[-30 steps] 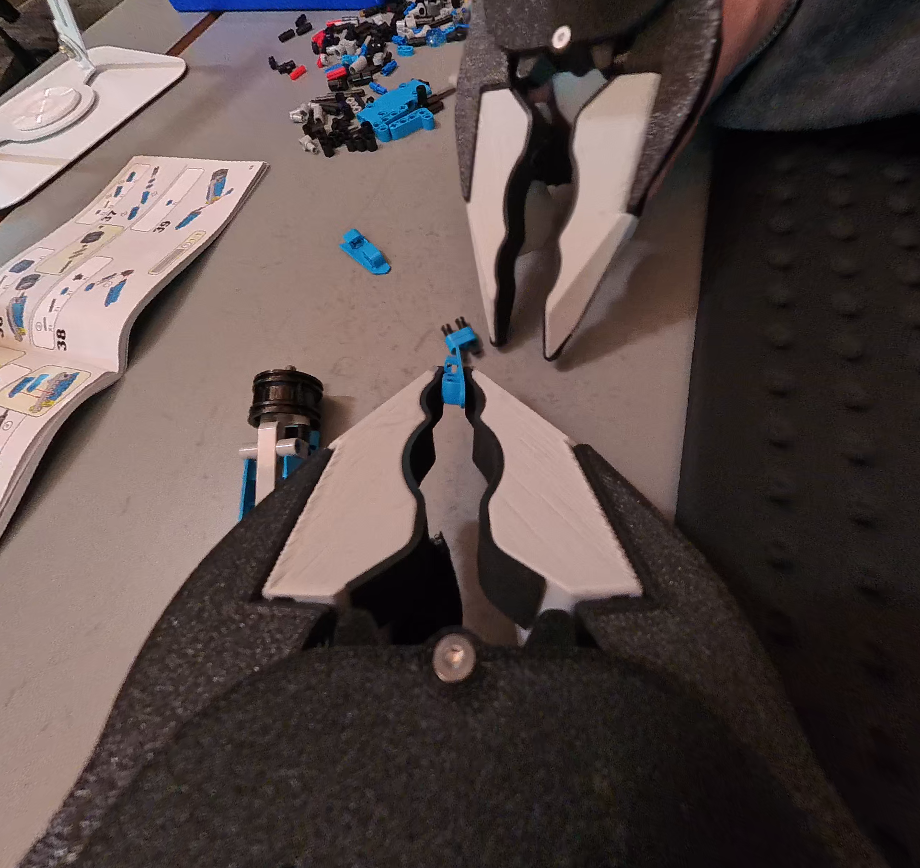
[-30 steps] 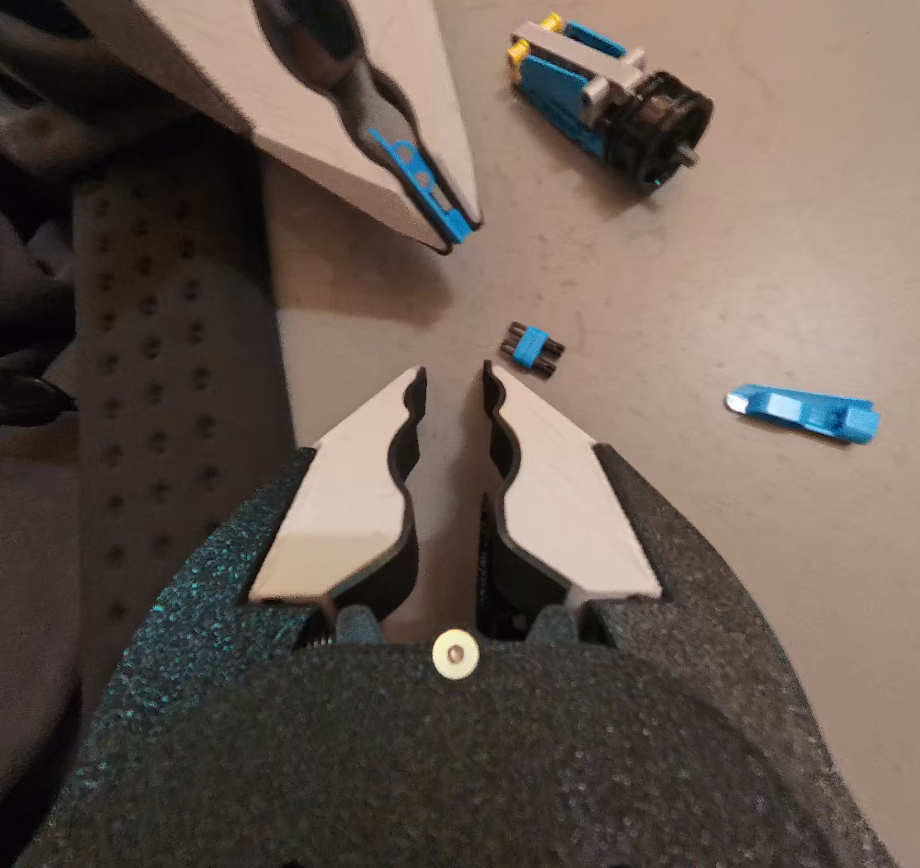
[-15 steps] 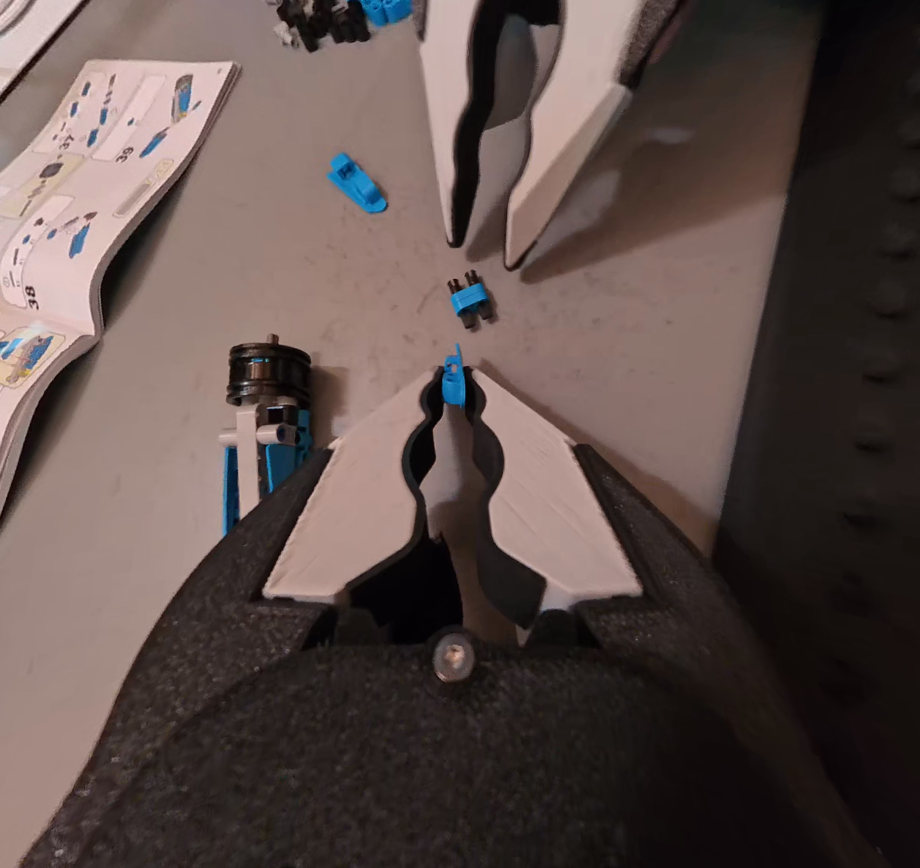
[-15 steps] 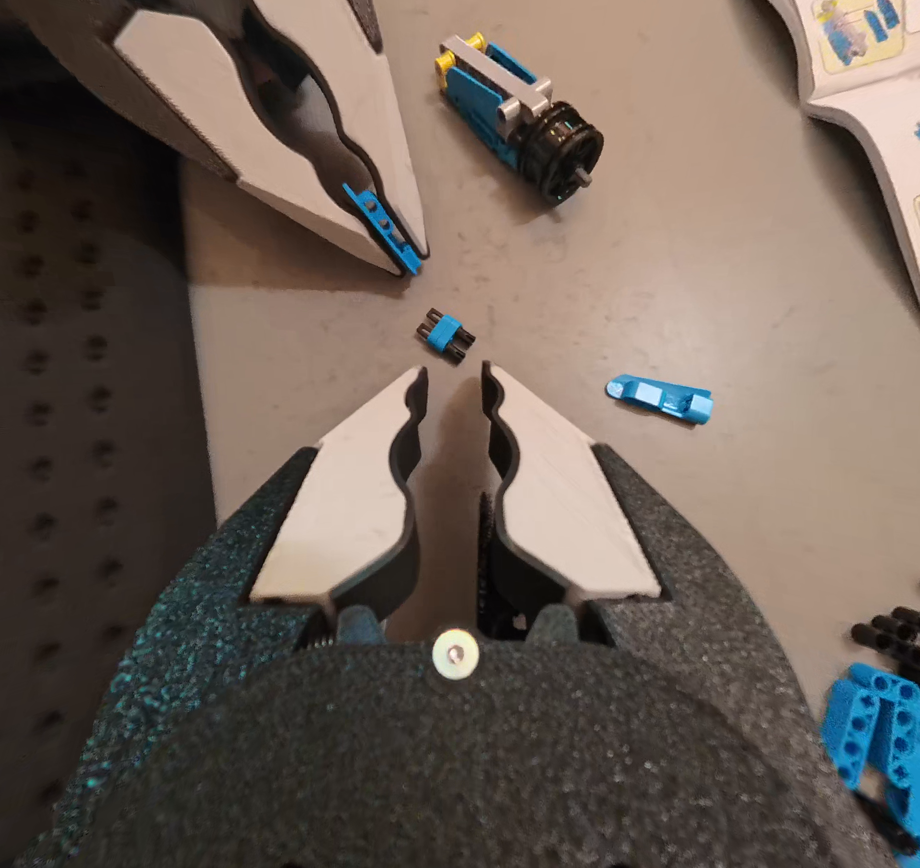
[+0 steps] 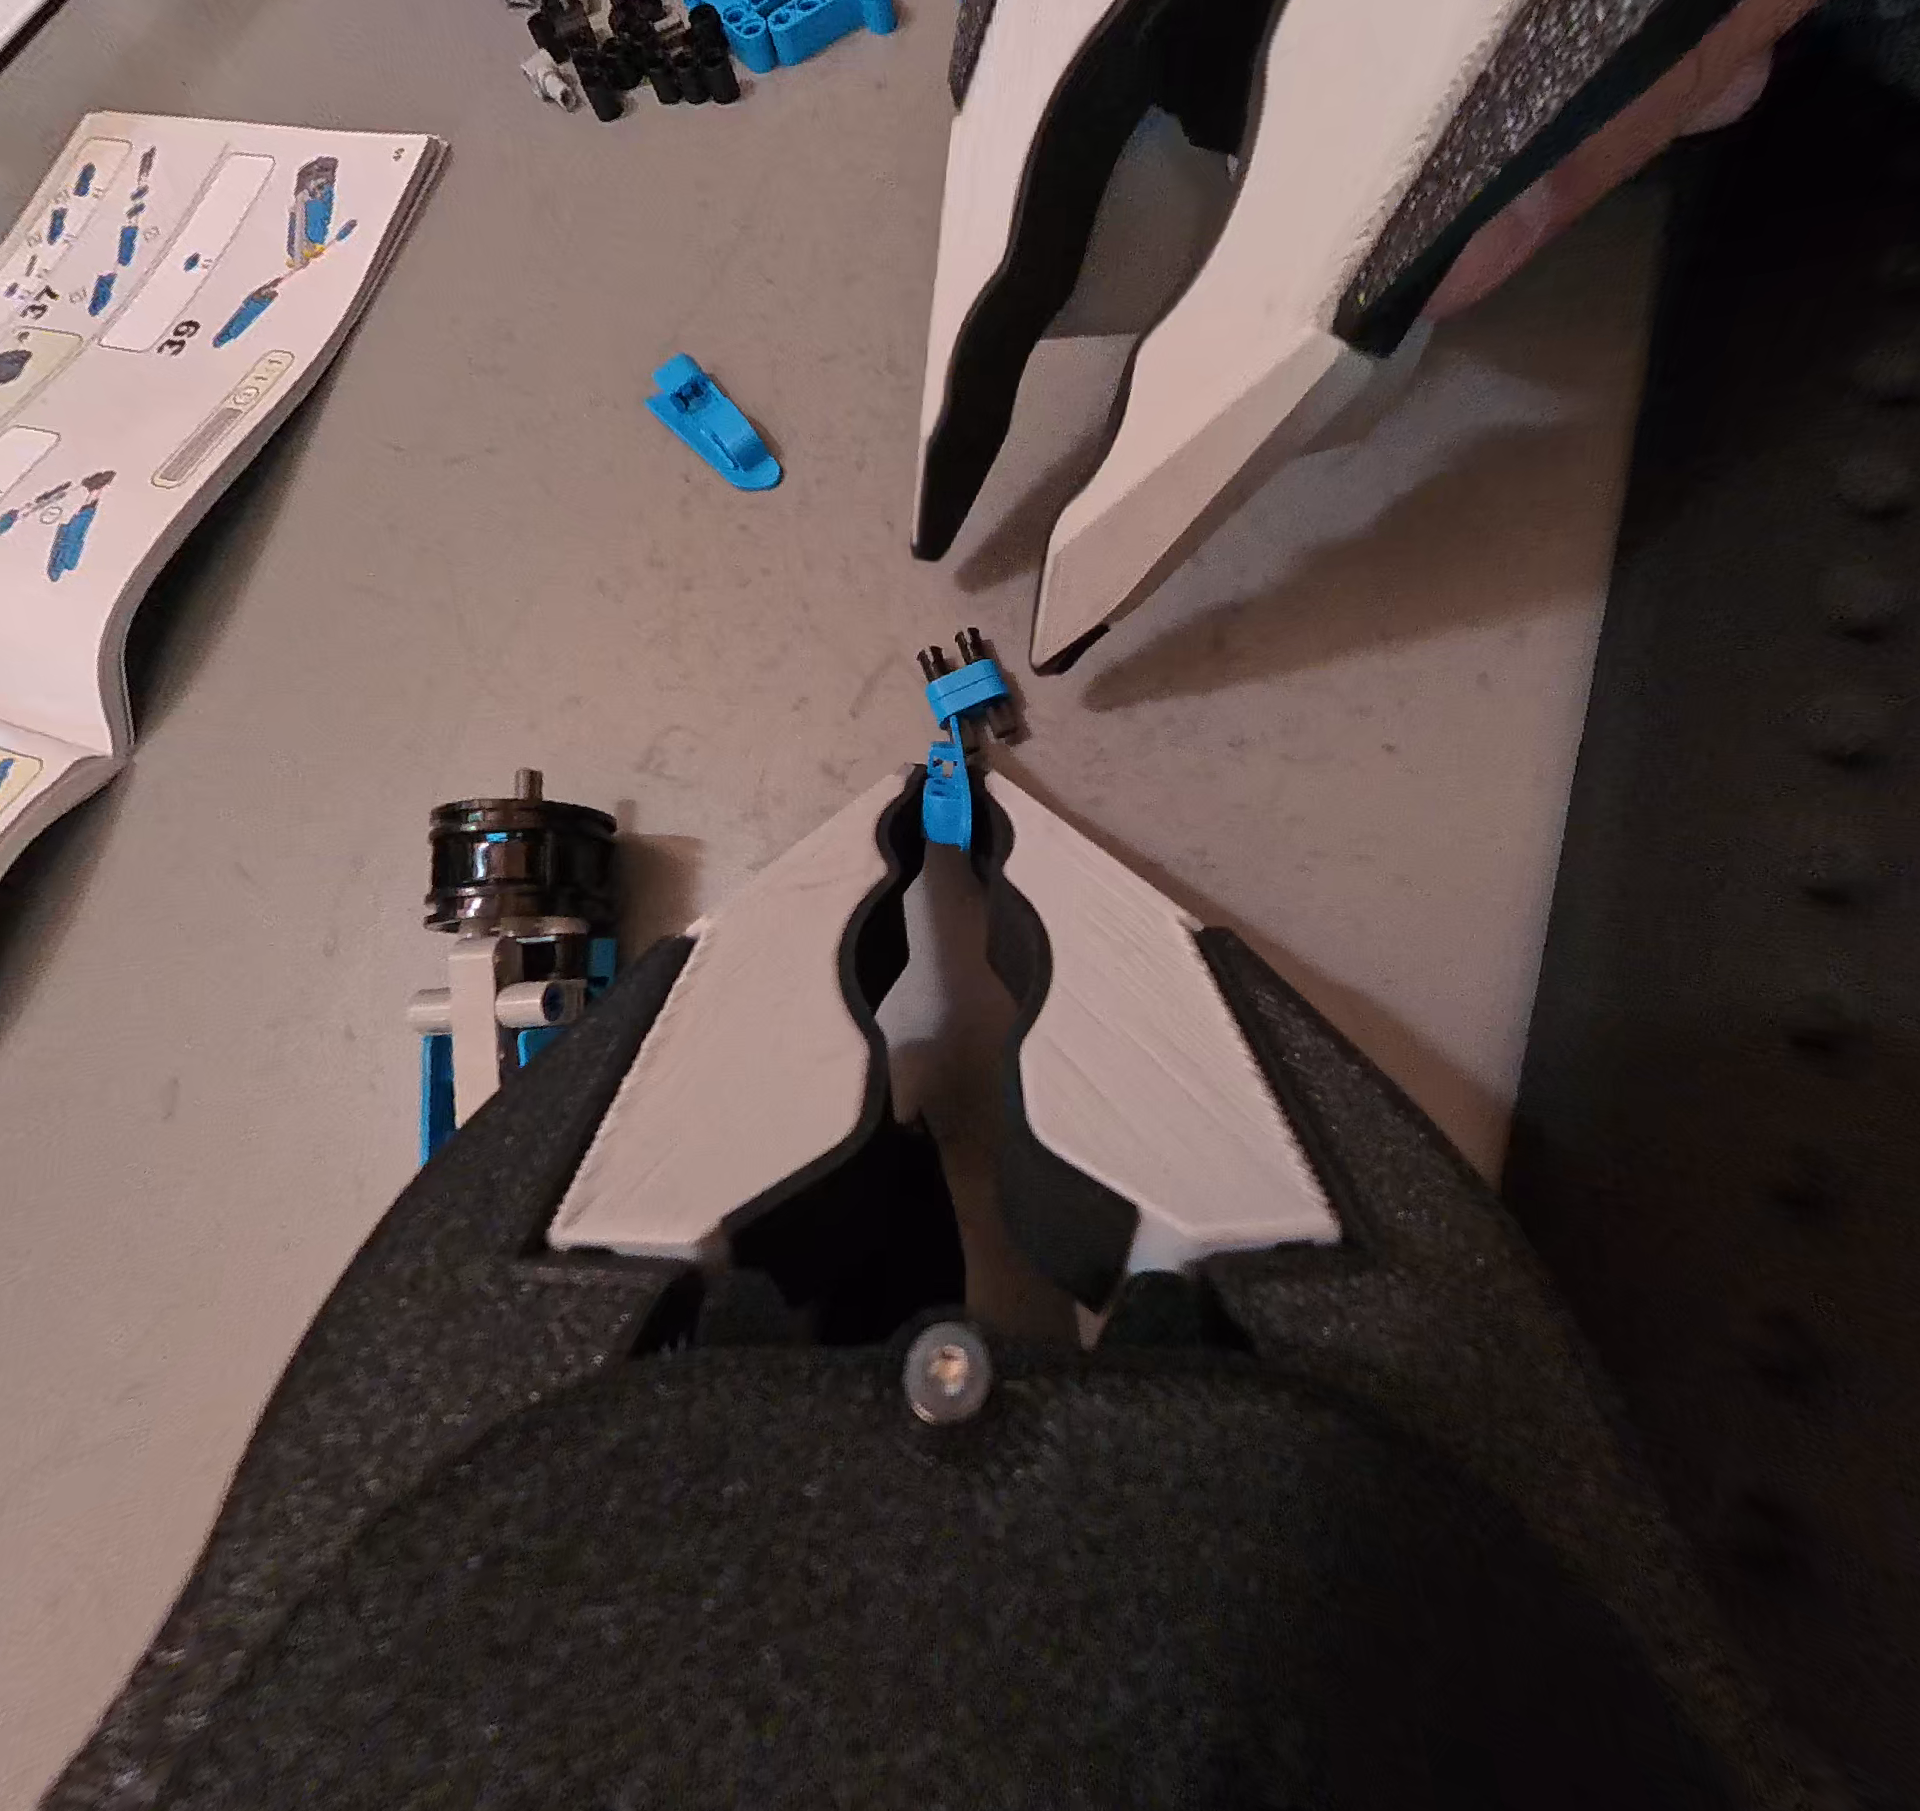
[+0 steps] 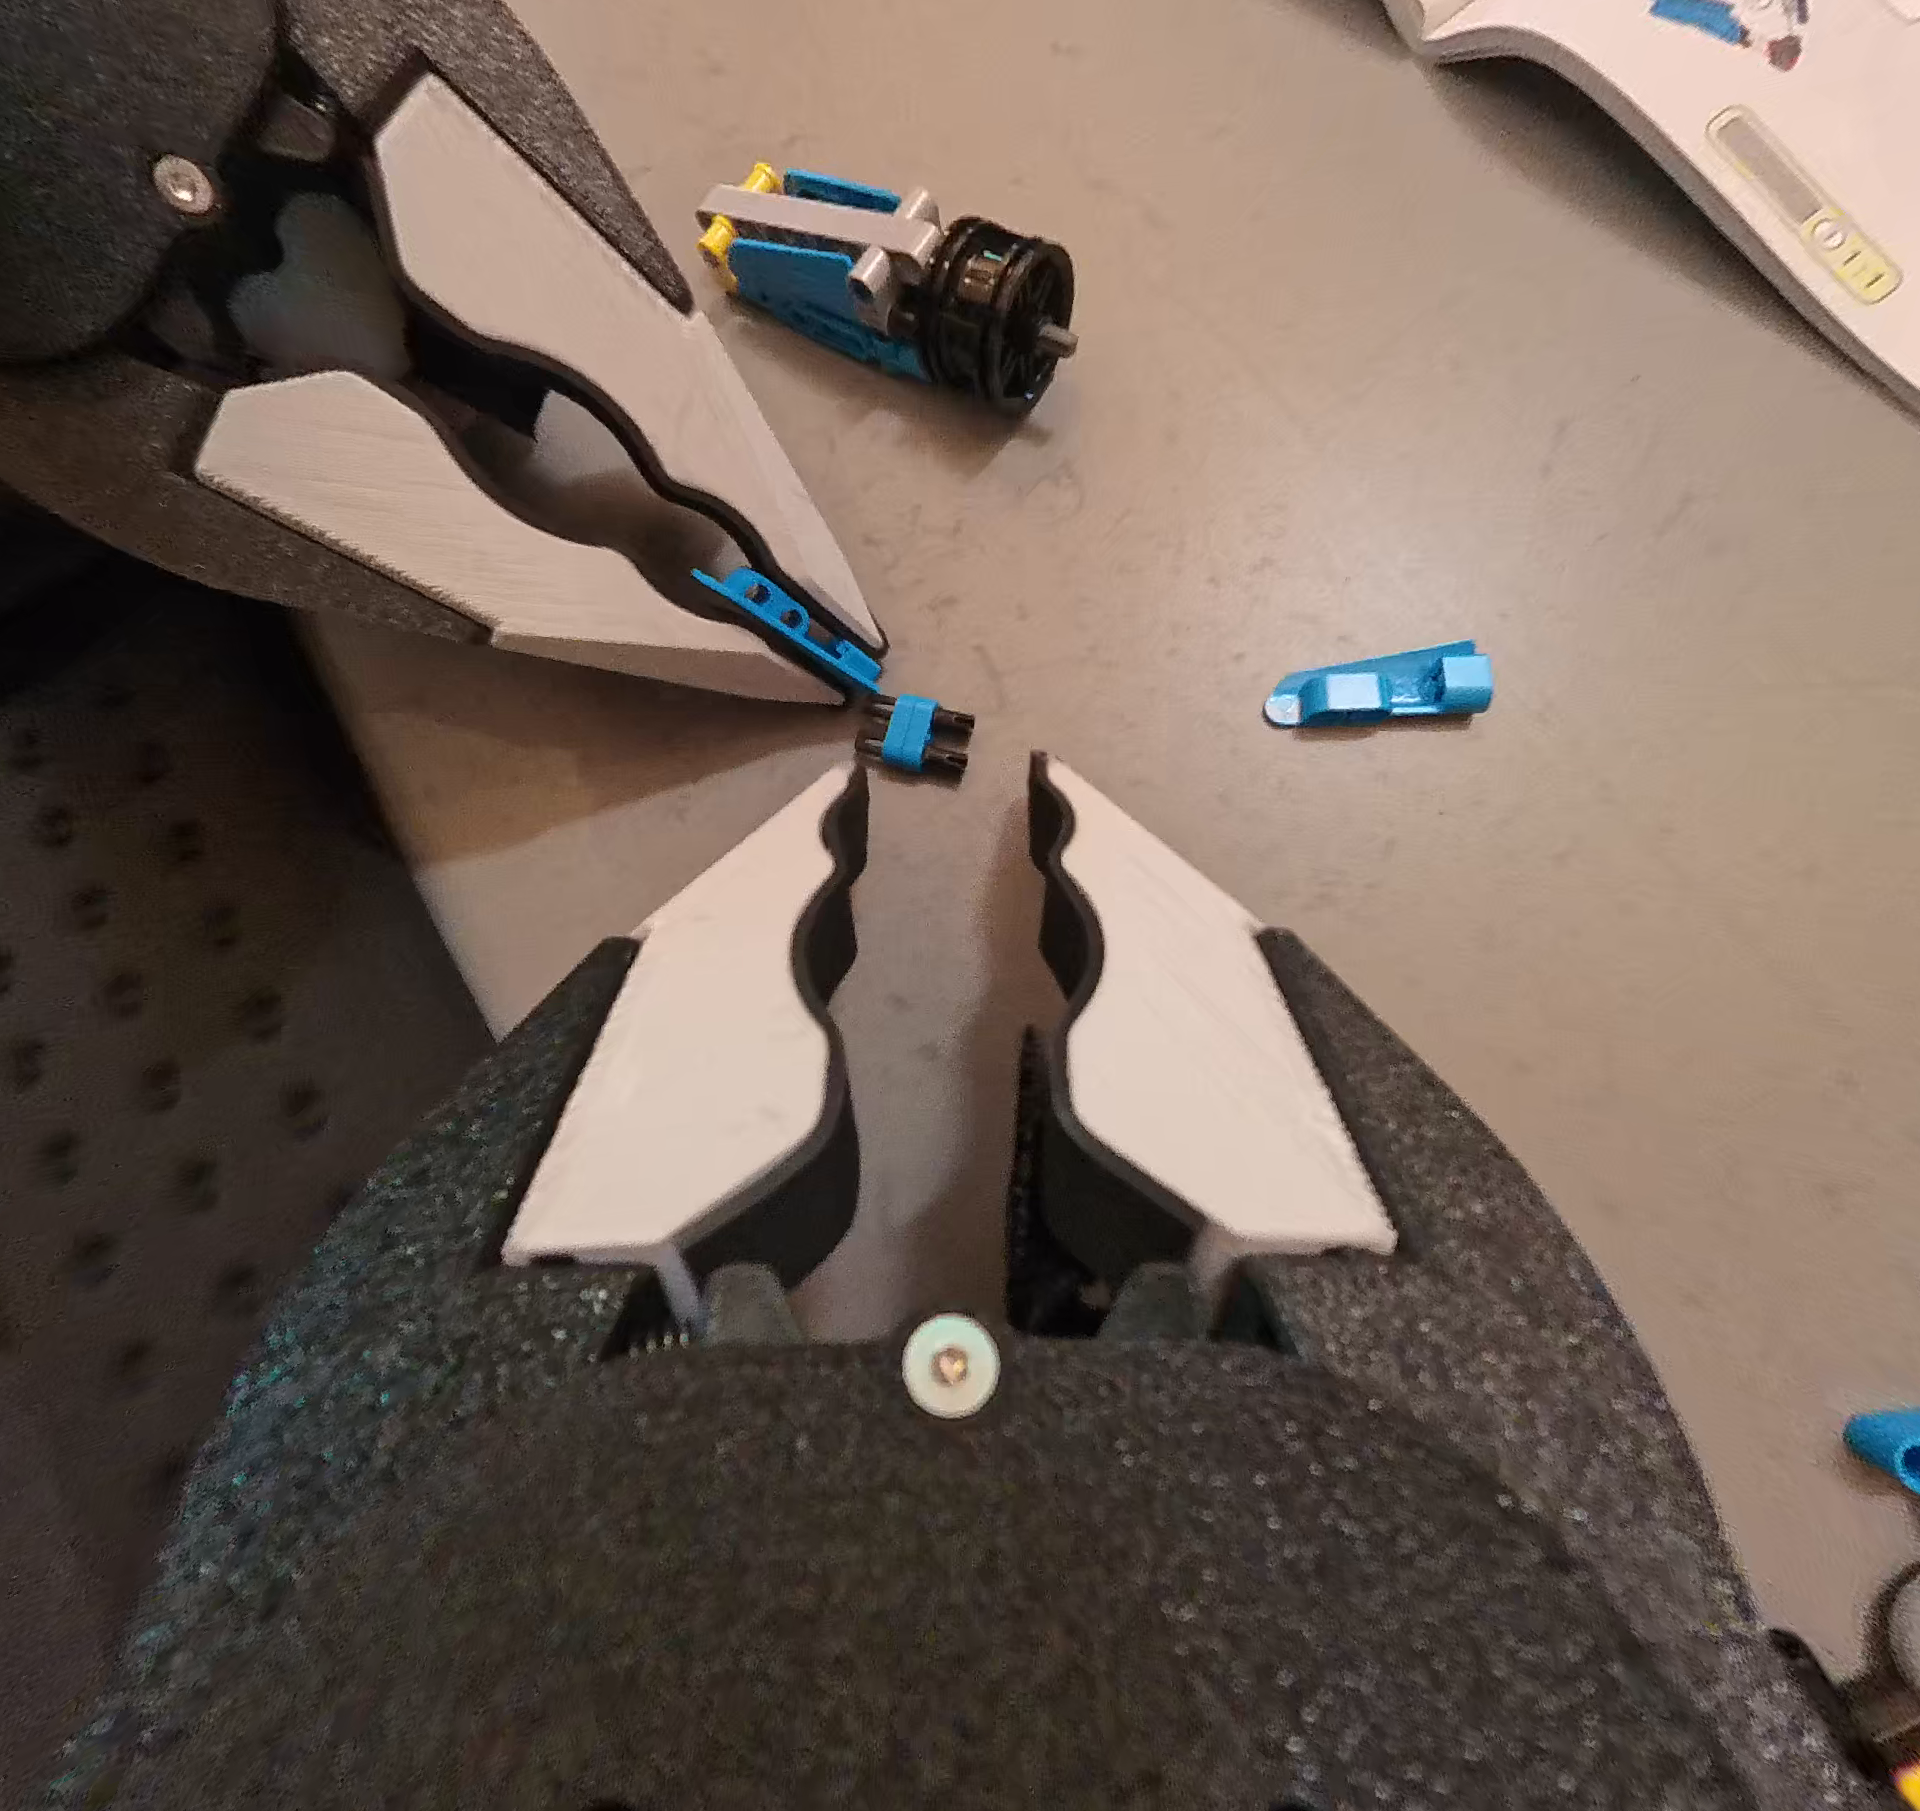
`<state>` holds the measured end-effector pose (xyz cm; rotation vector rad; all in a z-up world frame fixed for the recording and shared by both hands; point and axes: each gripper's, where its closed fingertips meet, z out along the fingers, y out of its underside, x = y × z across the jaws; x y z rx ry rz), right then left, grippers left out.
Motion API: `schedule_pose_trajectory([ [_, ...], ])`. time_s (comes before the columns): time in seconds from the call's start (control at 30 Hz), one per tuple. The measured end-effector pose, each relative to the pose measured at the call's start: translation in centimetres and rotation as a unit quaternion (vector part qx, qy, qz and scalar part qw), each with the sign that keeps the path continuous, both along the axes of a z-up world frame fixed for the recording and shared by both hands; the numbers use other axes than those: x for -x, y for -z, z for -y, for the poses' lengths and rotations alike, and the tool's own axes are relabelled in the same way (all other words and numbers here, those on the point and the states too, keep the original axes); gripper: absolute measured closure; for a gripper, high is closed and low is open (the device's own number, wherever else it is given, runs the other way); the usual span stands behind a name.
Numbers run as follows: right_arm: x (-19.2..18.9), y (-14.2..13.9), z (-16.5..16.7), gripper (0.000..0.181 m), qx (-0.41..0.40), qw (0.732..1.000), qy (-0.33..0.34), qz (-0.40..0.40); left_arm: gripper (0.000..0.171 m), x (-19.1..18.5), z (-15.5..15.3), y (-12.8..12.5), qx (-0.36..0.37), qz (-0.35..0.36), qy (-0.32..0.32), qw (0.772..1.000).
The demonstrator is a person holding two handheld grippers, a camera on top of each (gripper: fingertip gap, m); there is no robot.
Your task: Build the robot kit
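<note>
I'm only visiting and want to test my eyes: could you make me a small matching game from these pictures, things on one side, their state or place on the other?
Things:
1. left tool
2. right tool
3. small blue connector with black pins
4. wheel assembly

States:
A. open, holding nothing
B. lying on the table between the two tools' tips
C. shut on a thin blue beam
D. lying on its side, apart from both tools

Pairs: 1-C, 2-A, 3-B, 4-D

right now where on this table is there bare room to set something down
Bare table lies between the wheel assembly, the booklet and the blue wedge piece. It is crowded where the left claw, right claw and small blue connector meet.
</note>
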<state>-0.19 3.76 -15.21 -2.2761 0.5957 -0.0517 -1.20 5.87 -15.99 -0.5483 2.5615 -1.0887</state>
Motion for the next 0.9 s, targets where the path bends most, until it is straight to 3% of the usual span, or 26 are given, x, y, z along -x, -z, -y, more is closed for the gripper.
schedule_pose_trajectory([
  [0.3,0.41,0.95,-0.60,0.169,0.006,1.000,-0.017,-0.006,0.165,0.14,0.53,0.01,0.001,-0.002,0.006,1.000],
  [0.9,0.39,1.02,-0.82,0.172,0.024,0.999,-0.032,0.033,0.166,0.03,0.53,0.00,0.007,-0.012,0.002,1.000],
])
